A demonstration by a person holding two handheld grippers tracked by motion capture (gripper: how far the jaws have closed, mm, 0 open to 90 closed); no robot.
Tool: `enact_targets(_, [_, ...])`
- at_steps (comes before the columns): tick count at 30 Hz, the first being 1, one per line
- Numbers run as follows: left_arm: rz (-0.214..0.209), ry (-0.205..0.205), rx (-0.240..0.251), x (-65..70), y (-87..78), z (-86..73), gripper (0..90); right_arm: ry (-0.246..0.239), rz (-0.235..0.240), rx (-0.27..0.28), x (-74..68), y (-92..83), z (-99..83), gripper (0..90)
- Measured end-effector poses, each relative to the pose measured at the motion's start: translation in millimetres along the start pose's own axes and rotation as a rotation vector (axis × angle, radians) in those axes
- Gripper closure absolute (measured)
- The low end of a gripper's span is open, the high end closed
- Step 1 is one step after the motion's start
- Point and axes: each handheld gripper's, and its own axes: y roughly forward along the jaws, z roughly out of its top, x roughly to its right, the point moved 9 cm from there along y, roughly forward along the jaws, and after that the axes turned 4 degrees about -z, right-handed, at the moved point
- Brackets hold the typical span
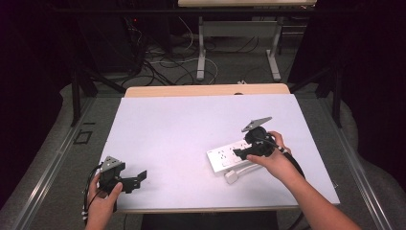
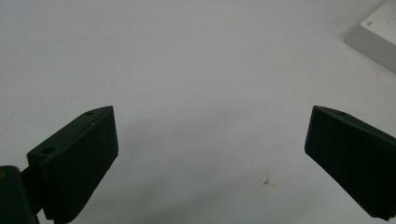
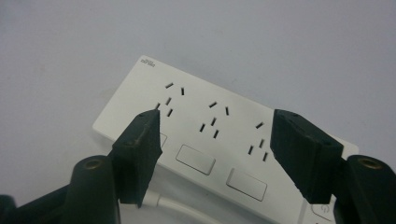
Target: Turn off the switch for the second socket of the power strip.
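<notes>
A white power strip with several sockets and rectangular buttons lies flat on the right half of the white table top. From its near side runs a white cable that ends in a white plug. My right gripper hovers over the strip's right end, jaws open and pointing left. In the right gripper view the strip lies below my right gripper with nothing between the pads, and its cable shows low down. My left gripper stands open and empty near the front left edge. In the left gripper view, my left gripper faces bare table with the strip's corner far off.
The table's wooden far edge shows beyond the white top. Behind it the floor holds tangled cables and the white legs of another table. Dark frame bars stand left and right.
</notes>
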Motion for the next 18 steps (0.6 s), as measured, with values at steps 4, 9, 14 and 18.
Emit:
enact_targets(4, [0.001, 0.0, 0.001, 0.1, 0.2, 0.0, 2.8, 0.002, -0.002, 0.018, 2.0, -3.7, -2.6, 32.9])
enact_targets(9, [0.001, 0.001, -0.001, -0.3, 0.1, -0.2, 2.8, 0.017, -0.018, 0.031, 6.5, -13.5, -8.5, 31.4])
enact_targets(14, [0.001, 0.0, -0.001, 0.0, 0.2, -0.1, 2.8, 0.043, -0.021, 0.061, 8.9, -21.5, -14.4, 29.7])
enact_targets(18, [0.002, 0.0, -0.001, -0.1, 0.4, -0.2, 2.8, 0.057, -0.035, 0.075, 15.1, -27.5, -22.1, 23.2])
